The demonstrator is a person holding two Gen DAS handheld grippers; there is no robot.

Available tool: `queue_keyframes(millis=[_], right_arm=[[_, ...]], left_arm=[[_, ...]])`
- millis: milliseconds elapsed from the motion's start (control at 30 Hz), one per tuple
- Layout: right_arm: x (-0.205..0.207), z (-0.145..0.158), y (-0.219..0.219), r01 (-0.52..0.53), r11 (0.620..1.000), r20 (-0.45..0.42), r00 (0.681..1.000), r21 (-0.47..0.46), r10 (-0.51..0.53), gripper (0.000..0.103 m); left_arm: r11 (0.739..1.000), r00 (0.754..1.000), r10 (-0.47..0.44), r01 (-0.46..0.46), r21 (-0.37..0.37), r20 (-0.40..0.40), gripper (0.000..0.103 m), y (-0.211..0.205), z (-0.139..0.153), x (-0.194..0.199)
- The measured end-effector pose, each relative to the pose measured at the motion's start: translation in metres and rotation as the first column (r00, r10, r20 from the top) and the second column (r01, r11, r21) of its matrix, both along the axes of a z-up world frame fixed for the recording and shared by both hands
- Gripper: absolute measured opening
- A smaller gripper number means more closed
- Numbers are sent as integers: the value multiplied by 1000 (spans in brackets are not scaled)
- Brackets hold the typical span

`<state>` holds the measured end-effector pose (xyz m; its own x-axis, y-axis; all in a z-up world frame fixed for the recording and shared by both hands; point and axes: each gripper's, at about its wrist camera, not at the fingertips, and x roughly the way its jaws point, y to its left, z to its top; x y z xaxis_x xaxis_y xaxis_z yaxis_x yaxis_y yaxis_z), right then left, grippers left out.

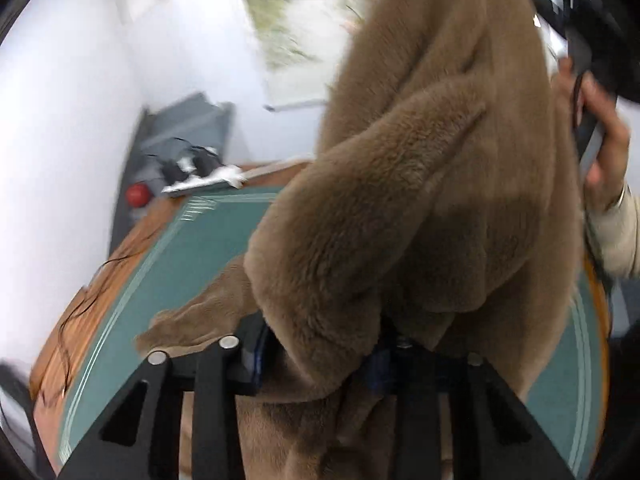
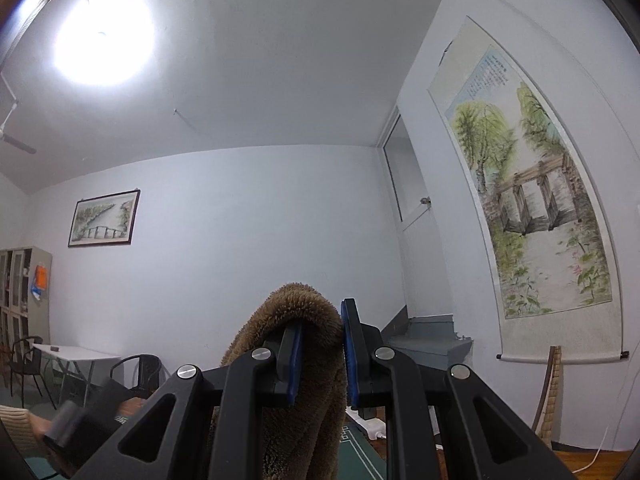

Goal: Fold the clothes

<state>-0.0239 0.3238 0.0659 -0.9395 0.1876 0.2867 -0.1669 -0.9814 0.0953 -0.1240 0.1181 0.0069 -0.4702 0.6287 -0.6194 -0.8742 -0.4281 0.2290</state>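
Observation:
A brown fleece garment (image 1: 420,200) hangs in the air over the green mat (image 1: 200,248). My left gripper (image 1: 320,356) is shut on its lower part; the fabric covers the fingertips. In the right wrist view my right gripper (image 2: 320,344) points up toward the wall and is shut on a fold of the same garment (image 2: 304,360) between its blue pads (image 2: 296,356). The right hand and its gripper body show at the upper right of the left wrist view (image 1: 592,120), holding the garment's top.
The mat lies on a wooden table (image 1: 68,320) with a dark cable on it. White and black items (image 1: 200,172) and a red object (image 1: 138,196) sit at the far end. A scroll painting (image 2: 532,200) hangs on the wall.

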Motion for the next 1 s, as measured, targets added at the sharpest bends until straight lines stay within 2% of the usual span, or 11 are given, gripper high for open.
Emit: queue_keyframes(millis=[67, 167, 367, 533, 600, 733, 833, 867, 933, 967, 1000], right_arm=[[7, 6, 7, -6, 1000, -4, 1000, -30, 5, 19], [19, 17, 14, -31, 997, -13, 999, -74, 30, 19], [72, 55, 4, -70, 995, -136, 989, -69, 61, 19], [130, 98, -22, -80, 997, -285, 955, 8, 79, 19], [146, 110, -29, -81, 997, -314, 946, 14, 82, 19], [156, 121, -43, -83, 996, -286, 954, 31, 88, 19], [131, 120, -55, -116, 991, -139, 983, 60, 123, 19], [120, 117, -59, -135, 989, -79, 987, 67, 140, 23], [78, 101, -66, -201, 976, 126, 974, 81, 190, 43], [58, 93, -70, -234, 969, 227, 951, 83, 210, 82], [38, 83, -74, -269, 960, 325, 917, 80, 230, 103]], left_arm=[[992, 996, 82, -79, 97, -30, 31, -20, 24, 12], [948, 981, 190, -172, 269, -45, 29, -56, 70, 40], [831, 939, 320, -214, 513, -127, 28, -112, 152, 128], [718, 870, 440, -190, 669, -225, 29, -149, 200, 213], [672, 834, 500, -204, 712, -232, 31, -164, 212, 240], [657, 781, 568, -240, 715, -259, 31, -175, 212, 272], [656, 759, 620, -361, 663, -199, 31, -164, 188, 251], [646, 745, 647, -425, 634, -161, 31, -166, 174, 241], [620, 714, 694, -529, 580, -91, 31, -160, 138, 217], [595, 691, 722, -588, 548, -42, 31, -165, 122, 205], [567, 664, 747, -647, 510, 11, 31, -170, 105, 192]])
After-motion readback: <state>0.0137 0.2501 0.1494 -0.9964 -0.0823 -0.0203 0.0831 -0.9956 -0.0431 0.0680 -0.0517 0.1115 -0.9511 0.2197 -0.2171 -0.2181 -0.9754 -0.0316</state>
